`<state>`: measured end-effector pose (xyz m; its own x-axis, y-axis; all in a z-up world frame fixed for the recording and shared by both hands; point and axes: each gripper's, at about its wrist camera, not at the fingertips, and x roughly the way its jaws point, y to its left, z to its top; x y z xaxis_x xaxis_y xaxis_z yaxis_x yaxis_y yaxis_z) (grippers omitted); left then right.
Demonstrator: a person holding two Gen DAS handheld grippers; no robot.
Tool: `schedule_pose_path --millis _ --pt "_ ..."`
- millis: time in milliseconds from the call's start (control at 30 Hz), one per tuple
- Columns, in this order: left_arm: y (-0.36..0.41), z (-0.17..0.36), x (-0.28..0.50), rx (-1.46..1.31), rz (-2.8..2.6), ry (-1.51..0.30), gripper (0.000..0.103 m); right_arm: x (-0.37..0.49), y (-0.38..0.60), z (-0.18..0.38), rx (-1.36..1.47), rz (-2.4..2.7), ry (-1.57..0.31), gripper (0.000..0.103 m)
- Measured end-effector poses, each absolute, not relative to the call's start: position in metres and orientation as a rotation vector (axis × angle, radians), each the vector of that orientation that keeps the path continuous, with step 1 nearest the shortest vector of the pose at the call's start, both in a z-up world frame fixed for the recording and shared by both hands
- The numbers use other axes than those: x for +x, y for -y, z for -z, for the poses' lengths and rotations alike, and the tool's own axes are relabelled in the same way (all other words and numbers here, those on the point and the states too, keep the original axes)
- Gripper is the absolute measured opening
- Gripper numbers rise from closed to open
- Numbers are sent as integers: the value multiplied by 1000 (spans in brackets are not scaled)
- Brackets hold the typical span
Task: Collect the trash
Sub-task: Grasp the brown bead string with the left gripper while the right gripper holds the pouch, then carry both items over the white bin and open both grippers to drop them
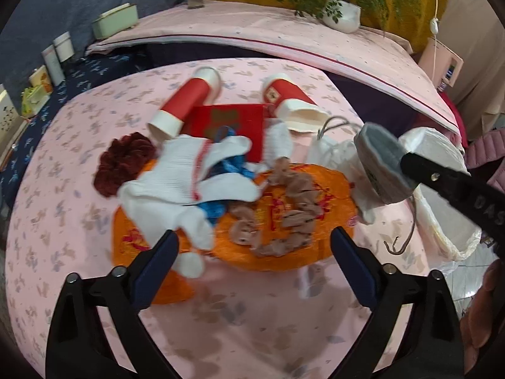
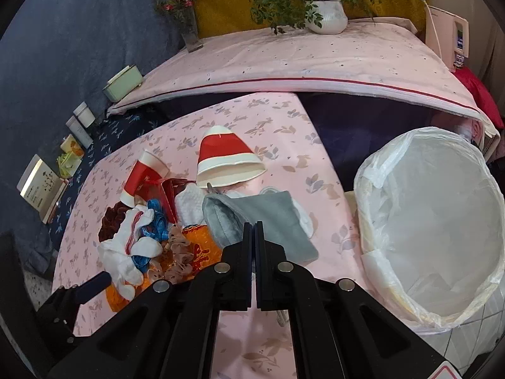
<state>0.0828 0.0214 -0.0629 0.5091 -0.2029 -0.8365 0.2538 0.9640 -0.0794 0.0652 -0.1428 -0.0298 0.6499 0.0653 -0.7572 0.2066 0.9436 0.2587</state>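
A heap of litter lies on the pink flowered tablecloth [image 1: 63, 221]: a white knitted glove [image 1: 176, 177], blue ribbon [image 1: 230, 164], an orange wrapper [image 1: 331, 189], a brown frilly strip [image 1: 296, 208], a red card [image 1: 233, 123] and two red-and-white paper cups [image 1: 186, 104] [image 1: 290, 101]. My left gripper [image 1: 254, 248] hovers open just over the orange wrapper with nothing between its blue pads. My right gripper [image 2: 254, 225] is shut on a grey cloth pouch [image 2: 268, 218], held up off the table to the right of the heap [image 1: 382, 164]. A bin with a white liner [image 2: 359, 195] stands at the table's right edge.
A raised pink-covered shelf [image 2: 315, 60] behind carries a potted plant [image 2: 325, 15], a flower vase [image 2: 189, 31] and a green box [image 2: 123, 82]. Jars [image 2: 83, 115] and a book [image 2: 41, 186] line the left side. A thin wire loop [image 1: 401, 246] lies near the bin.
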Motion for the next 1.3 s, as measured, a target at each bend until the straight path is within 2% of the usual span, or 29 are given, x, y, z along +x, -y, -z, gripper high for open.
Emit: schedule_pose_path --millis 133,200,267,300,367,433,533,900,1300 --pt "-9 71 88 43 306 -1050 65 55 156 17 346 107 -828 2" --pt "-6 72 89 39 310 -1057 62 51 162 11 348 117 -814 2" --pt "-5 71 88 31 315 -1057 54 47 167 7 348 124 -804 2" --pt "-5 70 88 23 328 -1061 45 46 169 6 347 129 -800 2" --pt "-5 68 87 14 335 -1063 38 44 171 4 348 134 -797 2" --pt "-3 66 85 17 345 -1054 20 41 174 4 357 133 -794 2" --pt "-1 64 83 27 350 -1054 11 38 174 1 358 132 -786 2" --pt "21 16 68 18 429 -960 9 19 191 -16 366 154 -728 2" --pt "110 -14 56 95 577 -895 9 -7 247 -15 395 267 -709 2"
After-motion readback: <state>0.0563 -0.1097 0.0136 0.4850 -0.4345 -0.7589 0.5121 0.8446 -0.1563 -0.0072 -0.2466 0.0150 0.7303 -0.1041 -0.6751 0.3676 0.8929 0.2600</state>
